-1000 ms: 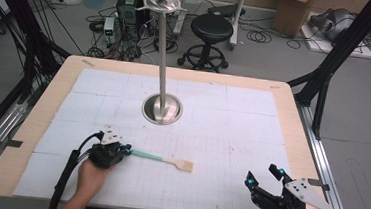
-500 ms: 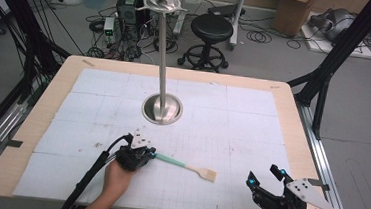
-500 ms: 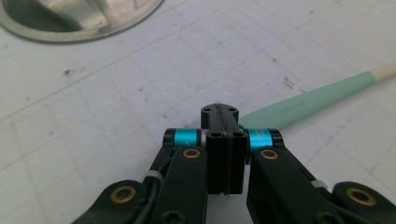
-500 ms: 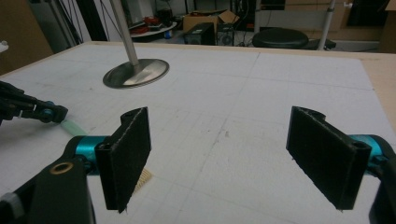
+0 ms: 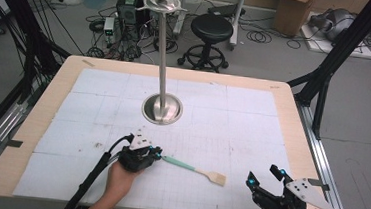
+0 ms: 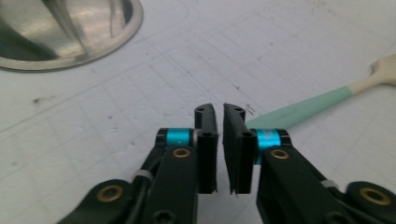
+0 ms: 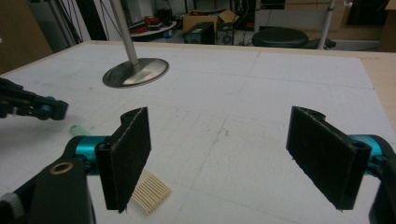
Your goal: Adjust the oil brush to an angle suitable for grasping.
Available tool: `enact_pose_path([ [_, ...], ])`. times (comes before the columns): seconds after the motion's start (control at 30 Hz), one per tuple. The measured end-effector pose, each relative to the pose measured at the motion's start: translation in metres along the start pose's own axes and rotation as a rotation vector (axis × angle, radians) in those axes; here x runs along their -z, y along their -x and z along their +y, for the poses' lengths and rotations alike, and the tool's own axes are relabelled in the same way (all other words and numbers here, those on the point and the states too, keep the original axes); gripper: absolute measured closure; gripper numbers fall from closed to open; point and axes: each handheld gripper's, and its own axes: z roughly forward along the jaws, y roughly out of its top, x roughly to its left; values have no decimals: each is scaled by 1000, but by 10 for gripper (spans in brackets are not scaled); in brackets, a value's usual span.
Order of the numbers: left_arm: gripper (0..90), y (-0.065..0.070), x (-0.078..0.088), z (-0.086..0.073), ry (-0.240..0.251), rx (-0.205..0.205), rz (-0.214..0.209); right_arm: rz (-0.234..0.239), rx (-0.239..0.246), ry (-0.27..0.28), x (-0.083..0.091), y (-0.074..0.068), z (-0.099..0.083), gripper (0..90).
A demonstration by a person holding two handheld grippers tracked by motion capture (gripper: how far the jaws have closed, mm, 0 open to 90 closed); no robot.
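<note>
Spatula: we see the spatula [image 5: 194, 168] lying flat on the worktop [image 5: 252, 120], near its front edge, mint-green handle toward our left gripper, pale wooden blade toward our right one.
Left gripper: our left gripper [image 5: 156, 153] sits at the handle end of the spatula; in the left gripper view [image 6: 220, 140] its jaws have just been opening and stand a narrow slit apart with nothing between them, the green handle [image 6: 299, 112] lying just beside and beyond the right-hand jaw.
Right gripper: our right gripper [image 5: 264, 179] rests at the front right of the worktop, jaws wide apart and empty; in the right gripper view [image 7: 229, 154] the slotted blade [image 7: 150, 190] lies just by its left-hand jaw.
Stand: a metal stand [image 5: 162, 107] with a round base and a tall pole rises mid-worktop, well behind the spatula.
Hands: the left hand [image 5: 120, 177] comes in from the bottom edge.
</note>
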Motion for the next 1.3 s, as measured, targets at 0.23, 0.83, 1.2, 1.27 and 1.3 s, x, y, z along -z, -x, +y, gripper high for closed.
enact_pose_path([
  [0.23,457,-30,49,-7,152,12,-54,2,6,11,0,-2,1,208],
  [0.83,203,-77,141,-50,374,33,-9,56,31,53,-15,-14,9,147],
  [1.2,208,-82,146,-59,398,86,-5,85,43,15,-18,-15,5,148],
  [1.27,208,-82,146,-59,399,85,-6,86,44,18,-17,-15,5,148],
  [1.3,208,-82,146,-59,402,88,-6,85,48,18,-17,-14,4,148],
])
